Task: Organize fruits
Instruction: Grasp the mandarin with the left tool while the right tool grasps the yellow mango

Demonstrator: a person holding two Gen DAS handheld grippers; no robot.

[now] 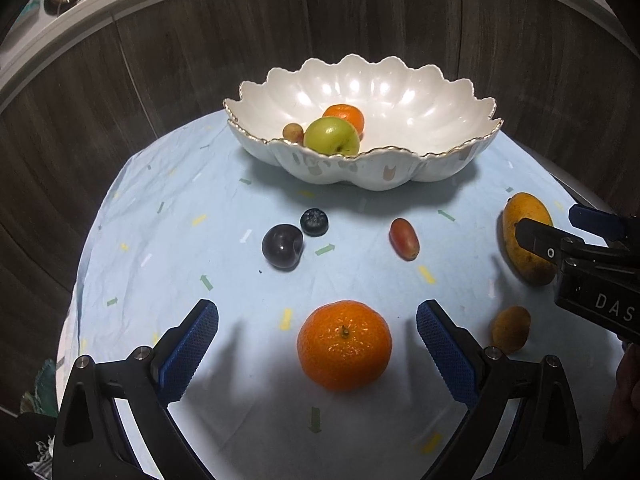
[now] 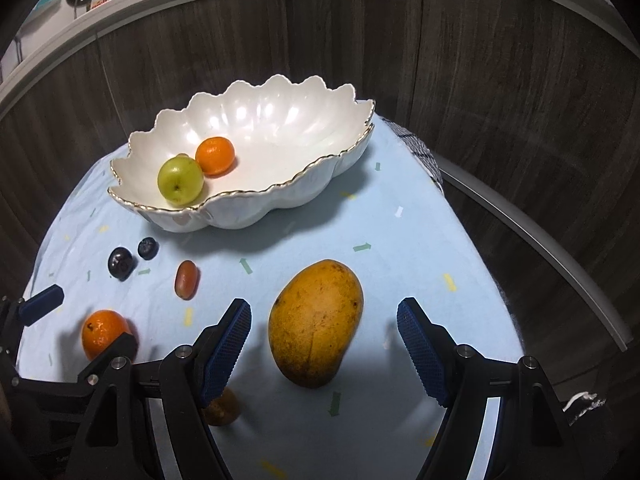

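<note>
Scalloped, glossy white bowl (image 1: 400, 96) with a gilt rim on a pale blue printed cloth (image 1: 240, 420) — inside it a smooth green apple (image 1: 331, 137), a small mandarin (image 1: 345, 115) and a brownish grape (image 1: 293, 132). Left gripper (image 1: 318, 320), knurled blue pads spread wide, flanks a dimpled orange (image 1: 344, 345) without contact. Right gripper (image 2: 324, 318), likewise wide, straddles an oblong yellow mango (image 2: 316, 322), pads clear of its speckled skin. Loose on the cloth: dark plum (image 1: 282, 246), blueberry (image 1: 314, 222), red grape (image 1: 404, 238).

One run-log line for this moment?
left gripper open over orange | right gripper open over mango | bowl part-filled
</note>
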